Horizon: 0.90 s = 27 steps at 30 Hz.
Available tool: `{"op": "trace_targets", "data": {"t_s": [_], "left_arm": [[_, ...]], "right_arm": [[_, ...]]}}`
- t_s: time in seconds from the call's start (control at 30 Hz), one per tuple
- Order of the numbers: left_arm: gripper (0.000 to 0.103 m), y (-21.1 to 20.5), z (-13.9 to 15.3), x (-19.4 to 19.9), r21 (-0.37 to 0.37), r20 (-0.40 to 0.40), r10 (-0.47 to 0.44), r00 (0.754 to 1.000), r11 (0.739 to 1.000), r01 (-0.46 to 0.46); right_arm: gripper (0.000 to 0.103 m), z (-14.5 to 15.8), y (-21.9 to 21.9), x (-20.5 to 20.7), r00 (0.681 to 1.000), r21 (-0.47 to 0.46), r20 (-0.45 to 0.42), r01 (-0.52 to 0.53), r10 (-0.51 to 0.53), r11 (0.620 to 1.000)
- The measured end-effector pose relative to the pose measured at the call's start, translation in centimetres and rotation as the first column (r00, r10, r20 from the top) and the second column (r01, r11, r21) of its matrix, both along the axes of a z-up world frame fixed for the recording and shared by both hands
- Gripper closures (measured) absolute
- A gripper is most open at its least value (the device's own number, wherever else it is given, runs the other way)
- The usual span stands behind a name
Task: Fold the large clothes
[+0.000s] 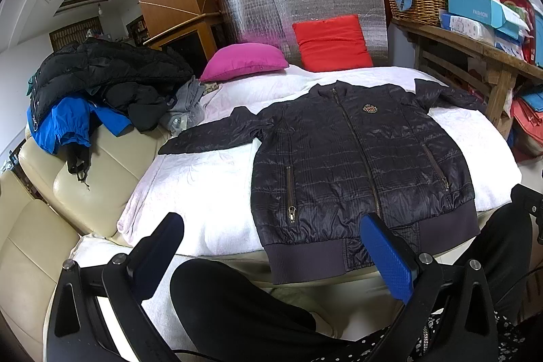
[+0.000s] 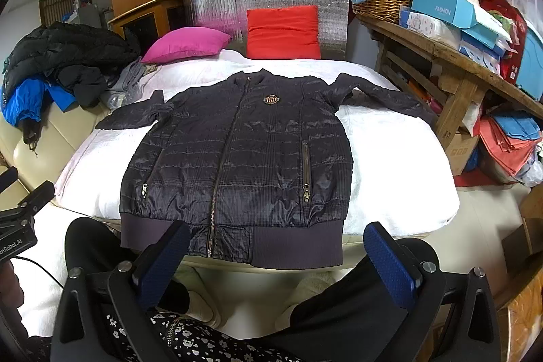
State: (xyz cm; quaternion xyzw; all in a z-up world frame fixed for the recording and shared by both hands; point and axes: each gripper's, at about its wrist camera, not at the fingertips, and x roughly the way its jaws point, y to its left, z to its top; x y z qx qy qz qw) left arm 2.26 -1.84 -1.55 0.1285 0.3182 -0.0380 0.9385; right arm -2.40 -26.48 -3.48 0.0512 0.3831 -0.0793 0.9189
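Observation:
A dark quilted jacket (image 1: 353, 158) (image 2: 244, 151) lies flat and zipped on the white bedspread (image 1: 203, 192) (image 2: 400, 172), sleeves spread to both sides, ribbed hem hanging over the near edge. My left gripper (image 1: 275, 246) is open, held back from the bed at the hem's left part, nothing between its blue pads. My right gripper (image 2: 278, 256) is open too, just in front of the hem's middle, holding nothing. The person's black-clad legs (image 1: 237, 307) (image 2: 346, 311) show below both grippers. The left gripper's body pokes in at the left edge of the right wrist view.
A heap of black and blue coats (image 1: 98, 90) (image 2: 57, 67) lies on the cream sofa (image 1: 51, 226) at the left. Pink (image 1: 244, 60) and red (image 1: 332, 43) pillows rest at the bed's head. A cluttered wooden bench (image 2: 468, 70) with basket and boxes stands at the right.

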Motion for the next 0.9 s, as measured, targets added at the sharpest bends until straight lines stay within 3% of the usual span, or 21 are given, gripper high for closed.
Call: {"op": "trace_targets", "data": {"t_s": [0.47, 0.63, 0.9], "left_arm": [[0.000, 0.0, -0.9, 1.5, -0.006, -0.045, -0.002, 0.999, 1.000, 0.001], [0.000, 0.7, -1.7, 5.6, -0.044, -0.121, 0.033, 0.992, 0.998, -0.039], [0.000, 1.5, -4.8, 17.0, -0.134, -0.307, 0.123, 0.944, 0.976, -0.171]], "right_arm": [[0.000, -0.6, -0.4, 1.0, 1.000, 0.006, -0.018, 0.003, -0.003, 1.000], [0.000, 0.1, -3.4, 2.9, 0.999, 0.053, 0.007, 0.049, -0.049, 0.997], [0.000, 1.6, -9.5, 8.4, 0.989, 0.105, 0.072, 0.124, -0.132, 0.987]]}}
